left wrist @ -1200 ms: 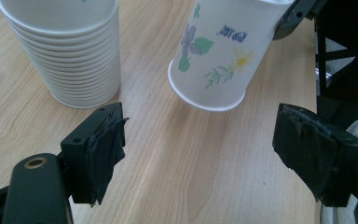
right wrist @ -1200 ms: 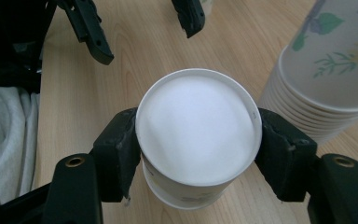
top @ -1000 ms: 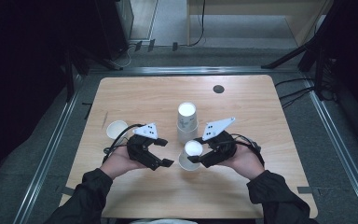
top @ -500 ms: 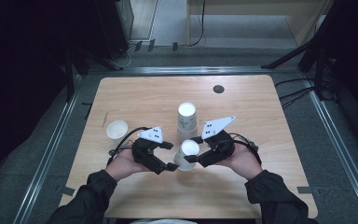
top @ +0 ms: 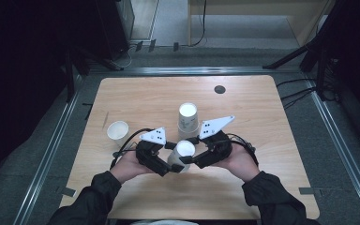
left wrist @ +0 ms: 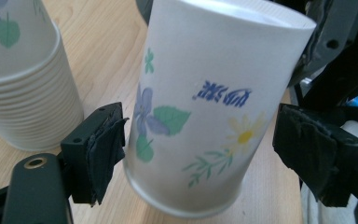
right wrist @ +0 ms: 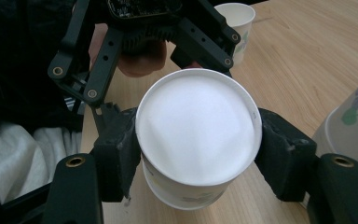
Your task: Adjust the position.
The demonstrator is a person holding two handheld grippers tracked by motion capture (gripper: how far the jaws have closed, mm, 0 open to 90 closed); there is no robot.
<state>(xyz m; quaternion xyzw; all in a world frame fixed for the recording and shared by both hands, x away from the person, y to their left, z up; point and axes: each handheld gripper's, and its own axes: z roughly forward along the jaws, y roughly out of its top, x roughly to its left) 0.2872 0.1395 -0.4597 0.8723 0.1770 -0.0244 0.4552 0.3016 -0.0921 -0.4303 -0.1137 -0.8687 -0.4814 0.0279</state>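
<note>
Right claw (right wrist: pixel 198 154) clamps the inverted floral paper cup (right wrist: pixel 196 135); left claw (left wrist: pixel 223 140), at its nine o'clock, straddles it, pads apart.

Both forearms came in from the bottom of the high view, sleeves dark, hands angled toward each other near the middle. The left gripper (top: pixel 166 164) pointed rightward with its jaws standing apart, pads clear on either side. The right gripper (top: pixel 190 159) pointed leftward, its jaws pressed in on what sat between them; its pads (right wrist: pixel 286 149) gripped both flanks
</note>
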